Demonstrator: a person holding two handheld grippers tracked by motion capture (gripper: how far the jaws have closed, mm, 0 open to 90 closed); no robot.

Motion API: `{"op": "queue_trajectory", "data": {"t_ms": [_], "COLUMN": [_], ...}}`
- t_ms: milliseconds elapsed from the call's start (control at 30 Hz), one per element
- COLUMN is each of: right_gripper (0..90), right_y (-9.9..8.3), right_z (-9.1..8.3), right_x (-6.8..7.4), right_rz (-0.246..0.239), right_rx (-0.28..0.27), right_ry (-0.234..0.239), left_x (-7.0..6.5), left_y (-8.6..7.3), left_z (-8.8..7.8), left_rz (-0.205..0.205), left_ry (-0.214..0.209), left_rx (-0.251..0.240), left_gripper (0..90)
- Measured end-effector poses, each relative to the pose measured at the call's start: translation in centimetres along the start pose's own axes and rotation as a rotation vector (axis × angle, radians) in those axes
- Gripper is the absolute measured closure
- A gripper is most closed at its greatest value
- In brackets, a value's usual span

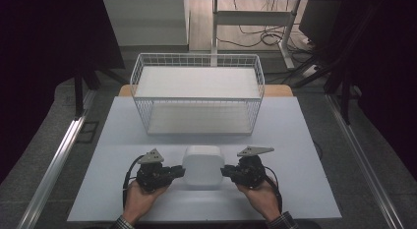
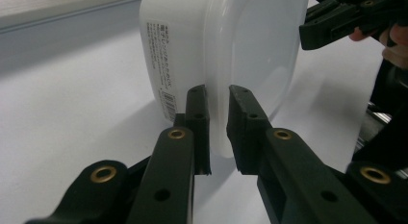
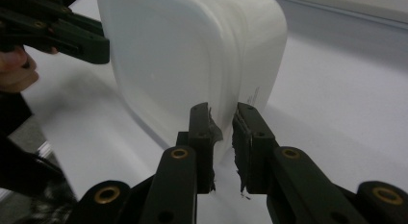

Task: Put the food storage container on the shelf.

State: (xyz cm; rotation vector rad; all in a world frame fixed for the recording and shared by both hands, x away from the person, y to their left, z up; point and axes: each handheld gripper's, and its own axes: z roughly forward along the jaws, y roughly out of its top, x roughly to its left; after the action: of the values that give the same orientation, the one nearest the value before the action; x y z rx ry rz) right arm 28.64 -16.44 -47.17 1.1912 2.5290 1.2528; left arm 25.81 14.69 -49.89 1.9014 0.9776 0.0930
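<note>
White plastic box [image 1: 202,166] sits on the pale table [image 1: 305,140], and everything else can be told from it. From the high view, the box is near the front edge of the table, and a white wire basket [image 1: 197,94] stands behind the box, well apart from it. The left gripper [image 1: 178,172] is touching the box's left side. The right gripper [image 1: 225,171] is touching its right side. A hand [image 1: 140,199] holds the left one, and another hand [image 1: 260,197] holds the right one, both in front of the box.

From the left gripper view, the box [image 2: 226,51] looks tipped on its side because the camera is turned. The left gripper [image 2: 217,123] has its two black jaws pinching the rim of the box. The other gripper [image 2: 308,34] touches the far side of the box.

From the right gripper view, the right gripper [image 3: 221,137] pinches the rim of the box [image 3: 192,56] too. The other gripper [image 3: 103,46] is at the far side of the box.
</note>
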Motion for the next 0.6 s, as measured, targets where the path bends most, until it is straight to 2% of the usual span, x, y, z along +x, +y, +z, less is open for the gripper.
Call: {"op": "queue_trajectory", "data": {"t_ms": [300,533,600], "right_gripper": [77.6,77.6,77.6], "right_y": [-0.4,0.2,0.5], "right_z": [0.2,-0.4,-0.6], "right_x": [0.1,0.3,0.4], "right_rz": [0.009,-0.015,-0.022], "right_rx": [-0.068,-0.124,-0.138], "right_ry": [-0.032,-0.055,-0.056], "left_x": [-0.2,-0.6,-0.7], "left_y": [0.0,0.7,1.1], "left_z": [0.2,-0.3,-0.5], "left_rz": [-0.030,-0.018,-0.003], "left_ry": [0.023,0.053,0.065], "left_rx": [-0.040,-0.084,-0.092], "left_gripper": [80.3,80.3,80.2]}}
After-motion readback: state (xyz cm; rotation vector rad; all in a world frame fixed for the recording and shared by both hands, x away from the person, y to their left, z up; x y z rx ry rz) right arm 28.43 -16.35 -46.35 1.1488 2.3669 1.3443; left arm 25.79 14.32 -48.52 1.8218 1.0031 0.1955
